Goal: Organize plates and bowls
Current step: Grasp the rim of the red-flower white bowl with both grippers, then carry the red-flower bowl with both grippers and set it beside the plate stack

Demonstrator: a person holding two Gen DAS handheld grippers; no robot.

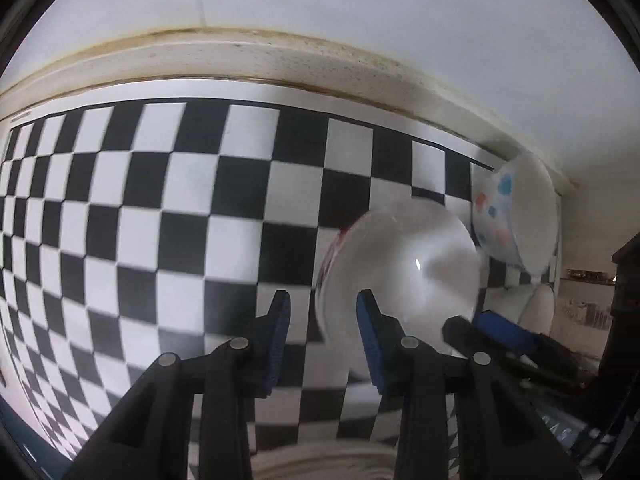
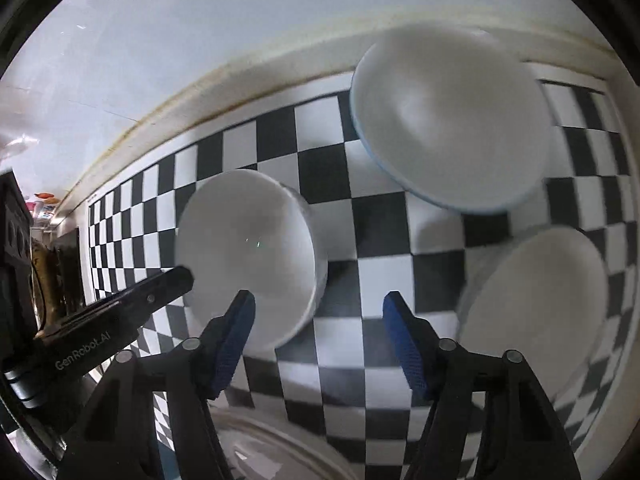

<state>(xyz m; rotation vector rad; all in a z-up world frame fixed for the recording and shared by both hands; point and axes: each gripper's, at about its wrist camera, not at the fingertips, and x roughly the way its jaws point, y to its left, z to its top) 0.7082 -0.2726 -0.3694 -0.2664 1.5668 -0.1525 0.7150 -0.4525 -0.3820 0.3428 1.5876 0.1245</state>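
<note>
On the checkered table sit three bowls. The nearest bowl is plain glossy white inside with a dark red mark on its outer wall; it lies tilted, just ahead of both hand-held grippers. A bowl with a pale blue rim sits near the wall, its outside dotted with blue and orange shapes. A third white bowl lies at the right. The left hand-held gripper has its jaws apart, empty. The right hand-held gripper is likewise spread wide, holding nothing.
</note>
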